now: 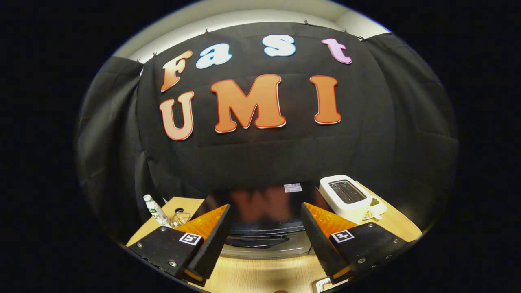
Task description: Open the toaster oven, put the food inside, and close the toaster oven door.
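Observation:
The toaster oven (264,211) is a black box with a glossy top, standing on the wooden table just ahead of my fingers. Its door looks shut, with a dark handle (256,242) along the upper front edge. My gripper (264,234) is open, held above and in front of the oven, its two fingers spread to either side of the oven's front with nothing between them. The left finger (213,240) and right finger (321,240) have black ridged pads and orange backs. I cannot make out the food from here.
A white slot toaster (346,197) stands to the right of the oven, with a small white dish (376,207) holding something green beside it. A white bottle (156,211) and a small clear container (181,219) stand to the oven's left. Bare wooden table (264,272) lies below my fingers.

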A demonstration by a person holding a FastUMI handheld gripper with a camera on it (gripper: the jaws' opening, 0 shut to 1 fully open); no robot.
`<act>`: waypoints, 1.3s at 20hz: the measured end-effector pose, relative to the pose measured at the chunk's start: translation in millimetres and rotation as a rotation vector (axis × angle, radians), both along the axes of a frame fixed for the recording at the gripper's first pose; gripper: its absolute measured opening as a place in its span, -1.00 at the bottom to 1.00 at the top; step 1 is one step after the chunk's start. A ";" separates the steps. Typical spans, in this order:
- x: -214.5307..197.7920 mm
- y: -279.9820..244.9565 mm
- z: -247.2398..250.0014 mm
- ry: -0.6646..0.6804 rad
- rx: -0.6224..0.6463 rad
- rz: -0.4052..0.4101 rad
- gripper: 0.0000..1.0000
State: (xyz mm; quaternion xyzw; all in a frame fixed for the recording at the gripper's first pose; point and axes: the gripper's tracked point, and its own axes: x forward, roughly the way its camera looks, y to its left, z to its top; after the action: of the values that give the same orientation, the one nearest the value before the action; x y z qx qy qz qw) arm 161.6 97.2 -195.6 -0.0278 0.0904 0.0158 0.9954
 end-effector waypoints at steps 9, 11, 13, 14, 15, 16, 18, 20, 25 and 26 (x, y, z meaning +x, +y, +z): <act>31.8 15.8 -67.1 0.128 -0.061 -0.003 0.99; 32.7 23.2 -67.6 0.139 -0.063 0.020 0.98; 28.3 28.1 -68.1 0.148 -0.074 0.035 0.99; 27.0 29.5 -67.6 0.139 -0.086 0.038 0.98; 21.8 30.6 -67.1 0.147 -0.074 0.043 0.99; 21.2 31.7 -68.3 0.152 -0.064 0.040 0.99; 17.3 32.5 -71.2 0.166 -0.085 0.034 0.99; 9.8 33.2 -72.2 0.181 -0.079 0.034 1.00; -7.9 31.0 -74.4 0.177 -0.089 0.029 1.00; -14.7 30.7 -75.4 0.180 -0.093 0.029 1.00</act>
State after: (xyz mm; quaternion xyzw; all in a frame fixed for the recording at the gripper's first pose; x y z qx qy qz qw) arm 146.9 128.0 -271.0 -0.0737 0.1799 0.0287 0.9805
